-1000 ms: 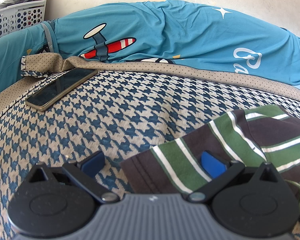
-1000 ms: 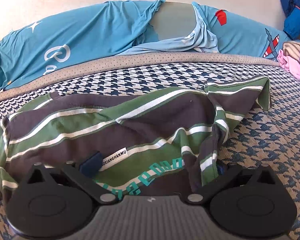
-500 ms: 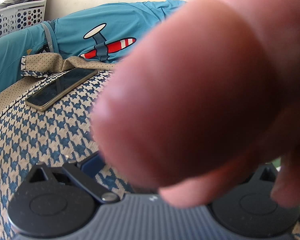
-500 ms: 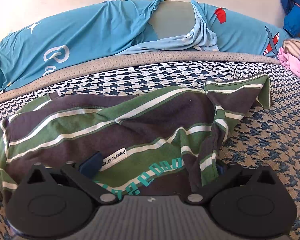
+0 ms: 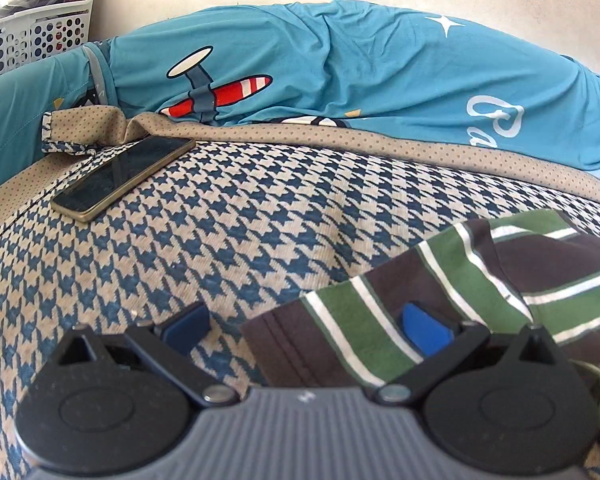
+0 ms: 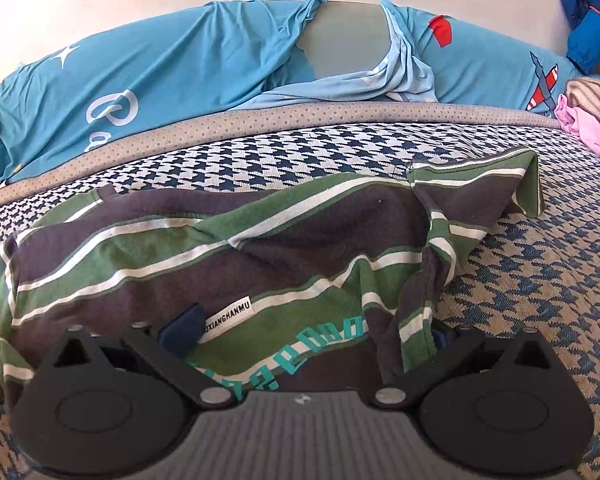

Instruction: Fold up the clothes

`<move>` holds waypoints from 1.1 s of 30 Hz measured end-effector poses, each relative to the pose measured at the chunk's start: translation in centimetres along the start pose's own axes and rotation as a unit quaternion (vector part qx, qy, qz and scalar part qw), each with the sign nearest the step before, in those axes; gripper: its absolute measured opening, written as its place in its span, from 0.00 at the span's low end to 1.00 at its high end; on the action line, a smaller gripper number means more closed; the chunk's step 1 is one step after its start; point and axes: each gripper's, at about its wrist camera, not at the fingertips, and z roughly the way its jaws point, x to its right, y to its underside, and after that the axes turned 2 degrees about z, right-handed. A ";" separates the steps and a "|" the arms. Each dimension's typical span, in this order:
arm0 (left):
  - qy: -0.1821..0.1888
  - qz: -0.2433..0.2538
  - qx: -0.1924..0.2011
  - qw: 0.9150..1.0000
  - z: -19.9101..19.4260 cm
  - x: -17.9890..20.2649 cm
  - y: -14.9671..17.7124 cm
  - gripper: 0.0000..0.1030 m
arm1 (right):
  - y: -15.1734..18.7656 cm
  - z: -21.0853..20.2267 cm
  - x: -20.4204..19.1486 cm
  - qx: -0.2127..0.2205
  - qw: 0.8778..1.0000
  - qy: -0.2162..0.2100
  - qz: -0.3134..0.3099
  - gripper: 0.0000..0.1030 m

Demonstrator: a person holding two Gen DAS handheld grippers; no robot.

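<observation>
A brown, green and white striped shirt lies crumpled on the blue-and-beige houndstooth bedspread; one sleeve is folded up at its far right. Its left end shows in the left wrist view. My left gripper is open wide and low over the bed, with the shirt's hem corner between its fingers and the right pad lying on the cloth. My right gripper is also open, right over the shirt near its white label. Its left pad shows, and a fold of cloth mostly hides the right one.
A phone lies on the bedspread at the far left. A blue quilt with an airplane print runs along the back by the wall. A white laundry basket stands at the back left. Pink and purple clothes are piled at the far right.
Half a second ago a fingertip covered most of the left wrist camera; it is gone now. Both grippers and the shirt sit almost where they were.
</observation>
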 end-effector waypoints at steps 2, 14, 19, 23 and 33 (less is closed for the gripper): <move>0.000 0.000 0.000 1.000 0.0 0.0 0.0 1.00 | 0.0 0.0 0.0 0.000 1.000 0.000 0.001 1.00; 0.000 0.000 0.001 1.000 0.0 -0.1 -0.1 1.00 | 0.1 0.0 -0.1 0.001 1.000 0.000 0.000 1.00; 0.001 -0.003 -0.005 1.000 -0.2 0.0 -0.1 1.00 | 0.2 0.0 -0.1 0.002 1.000 0.000 0.000 1.00; -0.002 -0.004 -0.018 1.000 -0.4 0.1 -0.3 1.00 | 0.2 0.0 -0.2 0.002 1.000 0.000 -0.001 1.00; 0.002 -0.006 -0.051 0.999 -0.8 -0.2 -0.9 1.00 | 0.2 0.0 -0.3 0.001 1.000 0.001 -0.001 1.00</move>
